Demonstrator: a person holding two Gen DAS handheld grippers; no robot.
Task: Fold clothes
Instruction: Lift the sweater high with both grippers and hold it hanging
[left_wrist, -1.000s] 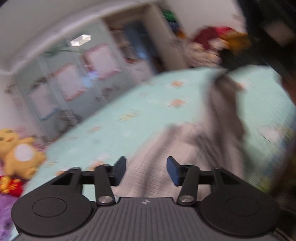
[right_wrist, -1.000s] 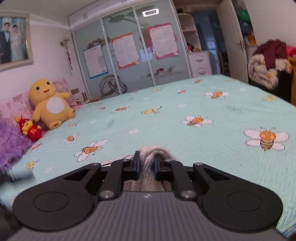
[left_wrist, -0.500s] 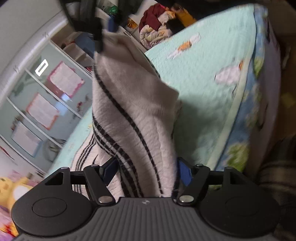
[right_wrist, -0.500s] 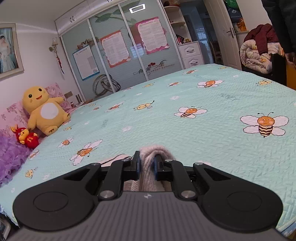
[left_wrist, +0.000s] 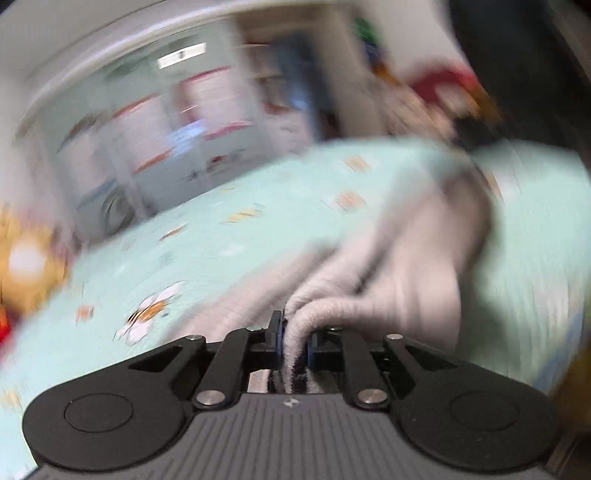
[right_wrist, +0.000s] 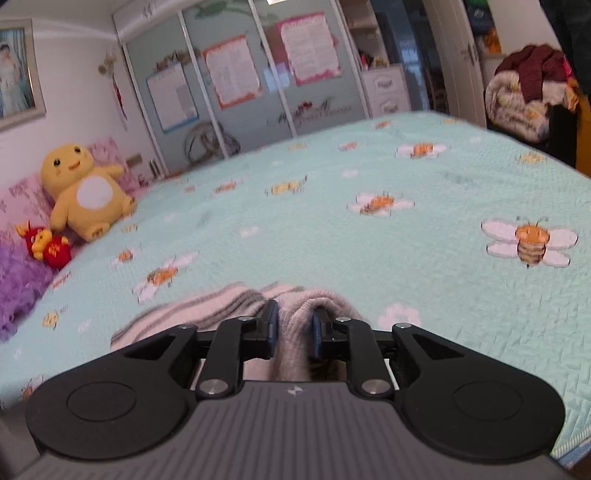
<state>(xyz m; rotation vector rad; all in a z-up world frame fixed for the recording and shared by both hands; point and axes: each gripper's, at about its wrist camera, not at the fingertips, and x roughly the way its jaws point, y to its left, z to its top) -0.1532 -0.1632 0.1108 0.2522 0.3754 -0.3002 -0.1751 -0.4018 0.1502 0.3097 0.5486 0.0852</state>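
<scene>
A cream knit sweater with dark stripes lies bunched on the mint bee-print bedspread. The left wrist view is blurred by motion. My left gripper is closing, and a thick fold of the sweater is pinched between its jaws. In the right wrist view the sweater spreads to the left over the bedspread. My right gripper has another fold bulging between its pads, and its jaws are opening slightly while the pads still touch the fabric.
A yellow plush toy, a small red plush and a purple pillow sit at the bed's left end. Sliding wardrobe doors stand behind the bed. A heap of bedding is at the far right.
My left gripper, open around the hanging sweater half a second ago, is now closed on a fold and its view has swung. My right gripper's jaws stand slightly wider, and more striped fabric shows.
</scene>
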